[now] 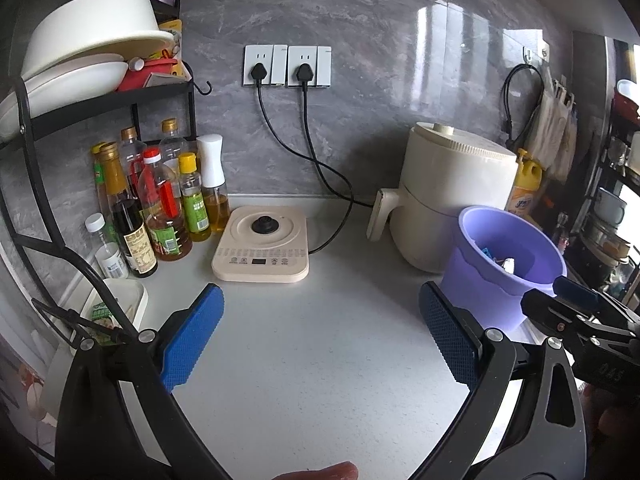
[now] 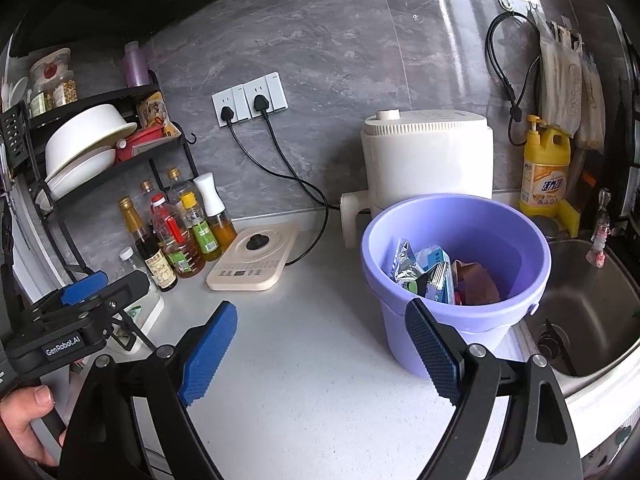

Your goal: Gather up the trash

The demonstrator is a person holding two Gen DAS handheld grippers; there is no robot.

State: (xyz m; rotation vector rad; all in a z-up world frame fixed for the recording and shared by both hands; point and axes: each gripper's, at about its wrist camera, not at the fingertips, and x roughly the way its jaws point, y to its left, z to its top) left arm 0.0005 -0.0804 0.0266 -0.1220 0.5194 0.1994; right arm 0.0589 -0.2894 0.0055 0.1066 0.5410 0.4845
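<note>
Both hand-held grippers, left hand-held gripper (image 1: 320, 344) and right hand-held gripper (image 2: 320, 354), are hovering spread and empty over the surface (image 2: 312, 380); wrappers (image 2: 424, 272) sitting in the purple bucket (image 2: 472, 320) at 1 o'clock, collection judged nearly finished, next scanning for leftovers.

A home kitchen: a white countertop (image 2: 320, 360) against grey marbled wall tiles, oil and sauce bottles (image 2: 176, 236) at the left under a black dish rack (image 2: 100, 160), a steel sink (image 2: 592, 312) at the right, dish soap (image 2: 545, 168) behind it.
</note>
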